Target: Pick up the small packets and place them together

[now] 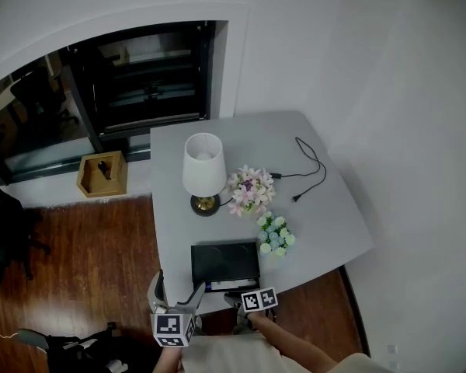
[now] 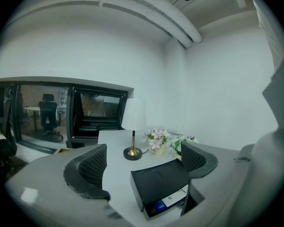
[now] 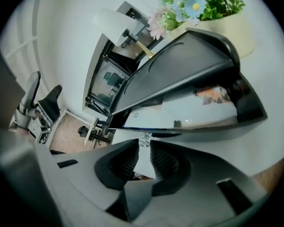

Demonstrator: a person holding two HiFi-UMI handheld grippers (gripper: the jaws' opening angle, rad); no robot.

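A black holder (image 1: 225, 264) lies at the front edge of the grey table (image 1: 326, 224). Small packets (image 2: 173, 201), blue and white, show in its open front slot. My right gripper (image 3: 143, 148) is at that slot, low by the table edge. Its jaws stand almost together, and a small clear corner of a packet (image 3: 145, 138) sits pinched at their tips. The rest of that packet is hidden. My left gripper (image 2: 144, 162) hovers in front of the holder's left side with its jaws wide apart and nothing between them. In the head view both grippers sit at the bottom, left gripper (image 1: 175, 290) and right gripper (image 1: 239, 298).
Behind the holder stand a white-shaded lamp (image 1: 203, 165), pink flowers (image 1: 248, 189) and a pot of blue and green flowers (image 1: 275, 235). A black cable (image 1: 311, 165) lies at the back right. A wooden box (image 1: 102, 174) sits on the floor by the dark window.
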